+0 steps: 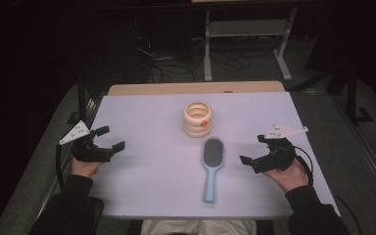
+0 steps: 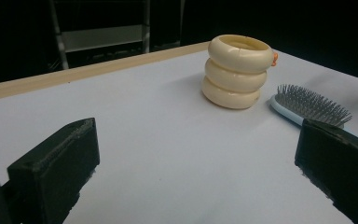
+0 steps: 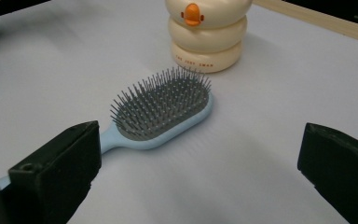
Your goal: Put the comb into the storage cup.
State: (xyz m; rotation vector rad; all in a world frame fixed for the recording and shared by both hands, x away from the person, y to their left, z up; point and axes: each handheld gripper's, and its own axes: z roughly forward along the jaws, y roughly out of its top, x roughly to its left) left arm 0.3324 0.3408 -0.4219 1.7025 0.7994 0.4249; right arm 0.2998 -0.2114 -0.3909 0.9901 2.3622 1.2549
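Hairbrush (image 1: 211,166) — pale blue, with a grey bristle pad facing up — lies flat on the table (image 1: 147,117) a little right of the middle, its handle pointing toward the near edge and its head toward the far edge. Just beyond the head, close to it but apart, stands a cream holder (image 1: 198,119) shaped like three stacked rings, open at the top, with a small orange beak on the side that faces the brush. In the right gripper view the brush (image 3: 161,112) lies slantwise between the spread fingers, and some small lettering on the holder's (image 3: 207,35) lowest ring is, I think, too fine to read. The left gripper (image 1: 108,138) rests near the left edge of the table, held in a hand (image 1: 84,165) with a dark sleeve, its fingers released and wide apart with nothing between them. The right gripper (image 1: 255,149) sits near the right edge, well apart from the brush handle, its fingers likewise spread and empty — they point inward across the table. In the left gripper view the holder (image 2: 238,72) and the brush head (image 2: 307,107) stand ahead and to the right.
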